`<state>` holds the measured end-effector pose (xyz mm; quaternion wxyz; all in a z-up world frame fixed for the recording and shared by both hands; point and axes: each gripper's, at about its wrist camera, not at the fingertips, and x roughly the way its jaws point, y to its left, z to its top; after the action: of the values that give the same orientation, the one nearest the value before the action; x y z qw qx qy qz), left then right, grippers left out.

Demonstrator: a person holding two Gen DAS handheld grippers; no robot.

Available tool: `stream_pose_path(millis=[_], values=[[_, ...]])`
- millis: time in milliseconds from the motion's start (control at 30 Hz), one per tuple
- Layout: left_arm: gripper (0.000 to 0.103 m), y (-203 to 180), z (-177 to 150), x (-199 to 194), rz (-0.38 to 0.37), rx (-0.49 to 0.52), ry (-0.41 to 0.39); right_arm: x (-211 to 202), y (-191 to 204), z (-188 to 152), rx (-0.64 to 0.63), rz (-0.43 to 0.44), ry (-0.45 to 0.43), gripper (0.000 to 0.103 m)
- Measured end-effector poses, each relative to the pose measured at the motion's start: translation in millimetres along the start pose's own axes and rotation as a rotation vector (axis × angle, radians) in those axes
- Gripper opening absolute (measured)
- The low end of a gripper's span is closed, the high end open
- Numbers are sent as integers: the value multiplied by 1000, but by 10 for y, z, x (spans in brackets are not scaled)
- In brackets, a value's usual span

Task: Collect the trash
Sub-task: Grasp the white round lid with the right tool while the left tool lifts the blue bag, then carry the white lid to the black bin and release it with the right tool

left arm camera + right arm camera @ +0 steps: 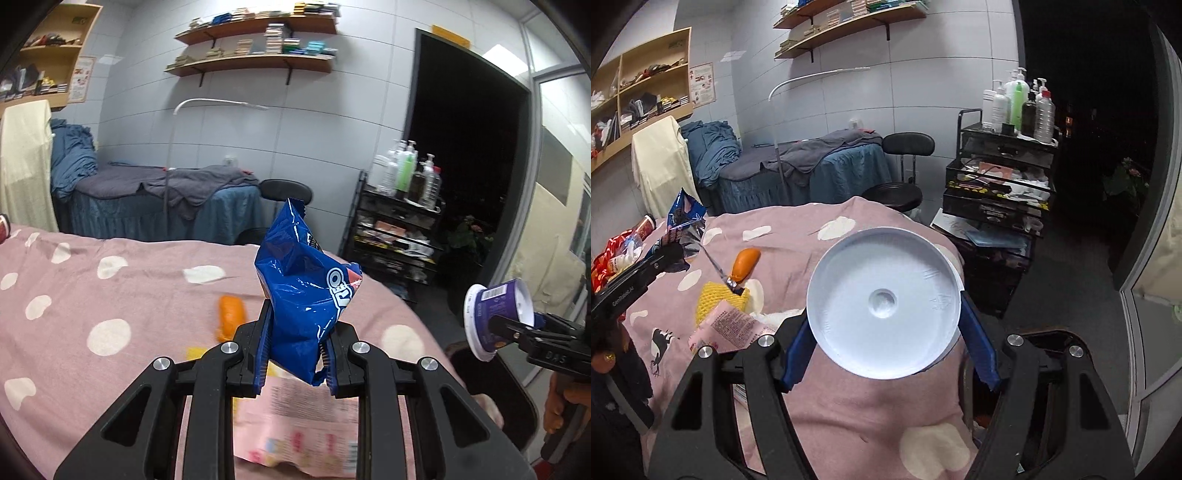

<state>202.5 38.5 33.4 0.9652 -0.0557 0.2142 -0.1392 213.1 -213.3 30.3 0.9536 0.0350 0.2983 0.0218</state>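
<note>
My left gripper (295, 350) is shut on a crumpled blue Oreo wrapper (303, 288) and holds it above the pink polka-dot bed (92, 295). My right gripper (886, 347) is shut on a purple and white plastic cup (884, 302), whose white bottom faces the camera. The cup also shows in the left wrist view (495, 317), held at the right above a dark bin (498, 398). The left gripper with the wrapper (683, 218) shows at the left of the right wrist view. An orange packet (746, 264), a yellow foam net (716, 299) and a pink wrapper (727, 328) lie on the bed.
Red packets and a small bottle (613, 258) lie at the bed's left. A black cart with bottles (1004, 177), a black stool (897, 192) and a blue massage bed (798, 170) stand beyond. A dark doorway (465, 155) is at the right.
</note>
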Motion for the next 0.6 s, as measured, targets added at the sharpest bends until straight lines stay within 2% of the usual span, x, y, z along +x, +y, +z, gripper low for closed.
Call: stream_pose_path(millis=[333, 600], values=[[24, -703, -226, -100, -119, 61, 46, -391, -631, -440, 86, -86, 4, 71], [24, -1183, -441, -107, -215, 107, 96, -436, -1130, -802, 183, -150, 70, 71]])
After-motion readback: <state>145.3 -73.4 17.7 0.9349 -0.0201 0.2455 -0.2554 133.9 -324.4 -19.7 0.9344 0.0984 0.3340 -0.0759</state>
